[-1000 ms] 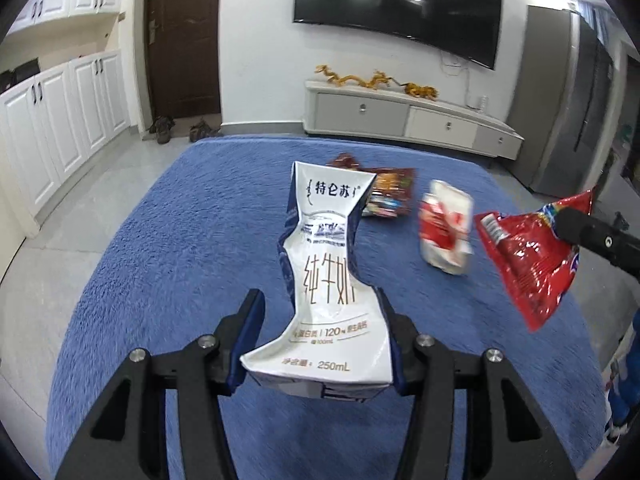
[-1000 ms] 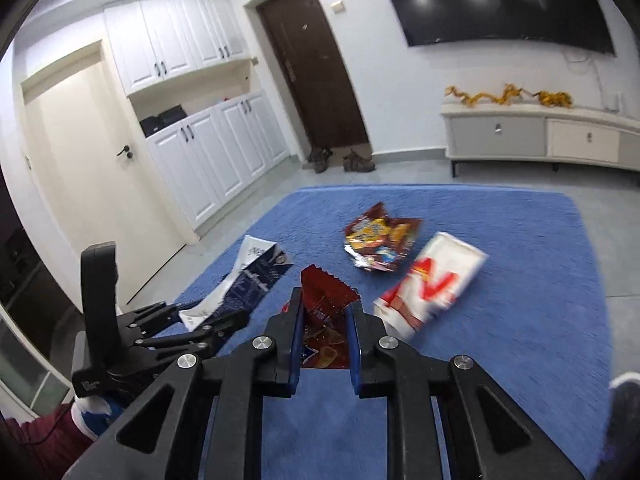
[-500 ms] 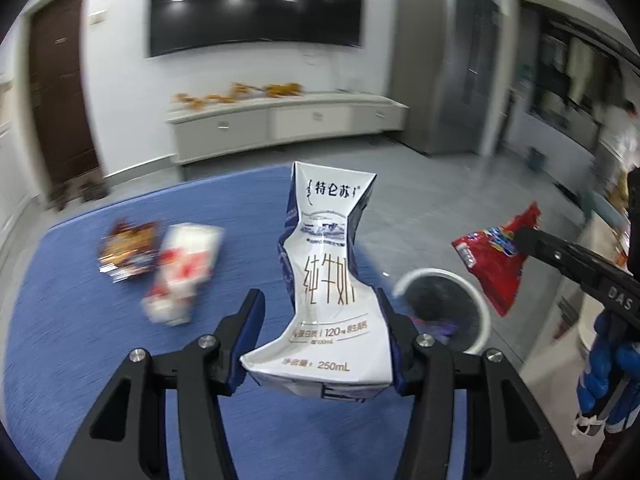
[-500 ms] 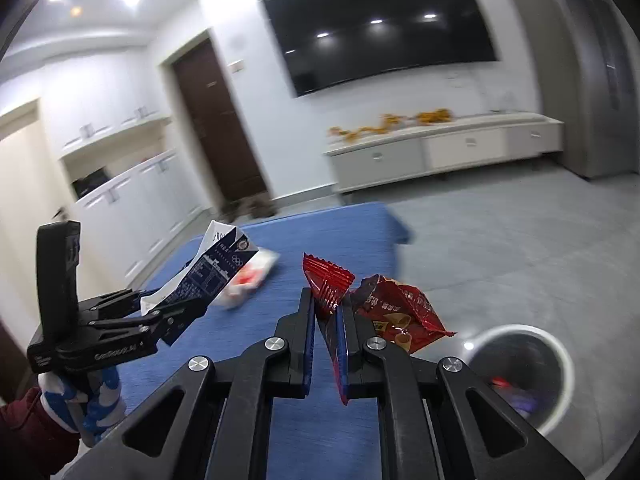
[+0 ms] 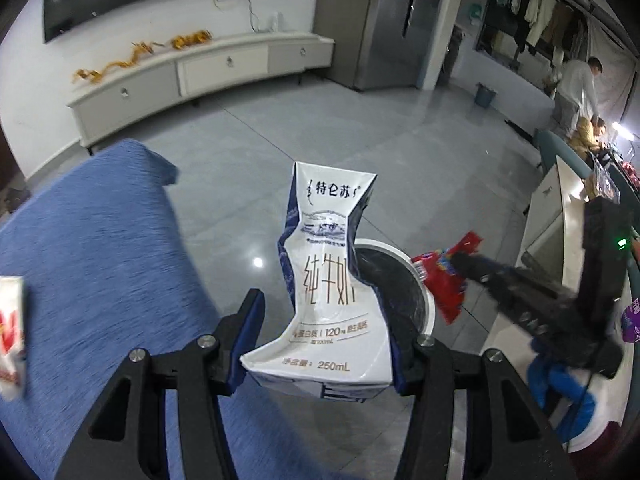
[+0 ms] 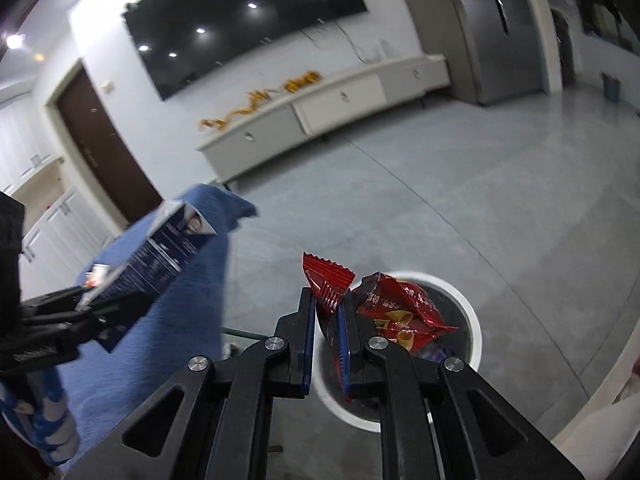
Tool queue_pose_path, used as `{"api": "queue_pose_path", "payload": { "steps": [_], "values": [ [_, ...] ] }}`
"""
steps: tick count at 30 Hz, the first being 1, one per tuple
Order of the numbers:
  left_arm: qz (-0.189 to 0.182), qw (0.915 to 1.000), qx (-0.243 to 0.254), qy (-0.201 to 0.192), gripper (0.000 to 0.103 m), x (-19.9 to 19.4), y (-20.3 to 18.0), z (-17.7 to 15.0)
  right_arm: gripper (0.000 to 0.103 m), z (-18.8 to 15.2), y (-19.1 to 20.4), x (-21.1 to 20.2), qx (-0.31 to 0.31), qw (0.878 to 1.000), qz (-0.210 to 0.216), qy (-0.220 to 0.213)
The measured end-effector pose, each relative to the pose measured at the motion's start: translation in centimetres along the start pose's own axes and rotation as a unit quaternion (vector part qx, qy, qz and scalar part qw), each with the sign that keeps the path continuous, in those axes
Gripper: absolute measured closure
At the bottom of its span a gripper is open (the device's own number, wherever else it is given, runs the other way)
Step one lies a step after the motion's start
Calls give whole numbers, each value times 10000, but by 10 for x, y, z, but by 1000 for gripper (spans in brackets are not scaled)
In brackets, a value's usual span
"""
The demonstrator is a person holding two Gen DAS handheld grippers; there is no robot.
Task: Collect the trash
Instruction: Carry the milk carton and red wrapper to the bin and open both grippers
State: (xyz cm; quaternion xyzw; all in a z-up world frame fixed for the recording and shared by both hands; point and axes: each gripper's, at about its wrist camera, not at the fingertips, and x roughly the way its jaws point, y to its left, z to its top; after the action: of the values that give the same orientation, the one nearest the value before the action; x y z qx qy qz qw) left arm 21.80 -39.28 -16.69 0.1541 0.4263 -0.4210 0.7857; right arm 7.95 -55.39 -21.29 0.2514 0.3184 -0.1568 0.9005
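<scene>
Both loads carried above the floor beside the white-rimmed trash bin (image 6: pixel 474 322) — the drop turns on which one hangs over the opening. Right gripper (image 6: pixel 325 332) nearer: jaws nearly closed, pinching the red snack wrapper (image 6: pixel 394 312) by one crimped edge, the bag's bulk flopping right and forward over the near-left part of the bin mouth in the right wrist view. From there, judged a plain release or a slight push forward to land it inside. Left gripper (image 5: pixel 322 336) holding the crushed milk carton (image 5: pixel 328 292) at its base, jaws spread wide to the carton's width and clamped on it, long axis upright and running away from the camera; bin rim (image 5: pixel 428 300) showing just behind and right of the carton, so apparently short of the opening, a move forward and right wanted. Blue cloth-covered bench (image 5: pixel 100 260) off to the left, with a white-and-red packet (image 5: pixel 10 332) left at its edge, cut off by the frame and blurred. Bin interior mostly masked by carton and wrapper — only dark lining and a purplish scrap visible. Hard to tell how high either load hangs above the rim.
</scene>
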Motion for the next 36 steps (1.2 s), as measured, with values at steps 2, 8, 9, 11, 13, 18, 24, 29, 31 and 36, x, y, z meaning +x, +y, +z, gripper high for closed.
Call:
{"api": "queue_pose_path", "payload": {
  "steps": [2,8,9,11,13,18,24,29,31,36],
  "values": [
    [-38,9999,19,120,52,16,-3,3,91,-2,-9,17,94,9999,-60,118],
    [-308,9989,-28,362,52,63,-15,16,89,1,-32,68,271,9984,-245,434],
    [-338,9987,-25,384,52,69,-18,17,89,1,-36,75,295,9980,-281,478],
    [-420,9980,-47,470,51,84,-24,22,89,-1,-43,84,317,9973,-350,558],
    [-508,9970,-73,573,51,100,-31,26,81,-4,-50,94,338,9966,-399,640],
    [-612,9956,-118,704,51,114,-38,26,57,-11,-70,101,463,9947,-562,726],
    [-325,9990,5,319,47,82,-34,20,47,-14,-71,85,457,9950,-625,625],
    [78,9997,76,-224,32,32,-29,12,44,-10,-50,64,192,9964,-689,456],
    [254,9987,57,-445,26,9,-26,6,43,-9,-39,54,66,9968,-702,384],
    [752,9930,74,-903,20,-48,-17,-12,42,-4,3,17,-311,9977,-592,77]
  ]
}}
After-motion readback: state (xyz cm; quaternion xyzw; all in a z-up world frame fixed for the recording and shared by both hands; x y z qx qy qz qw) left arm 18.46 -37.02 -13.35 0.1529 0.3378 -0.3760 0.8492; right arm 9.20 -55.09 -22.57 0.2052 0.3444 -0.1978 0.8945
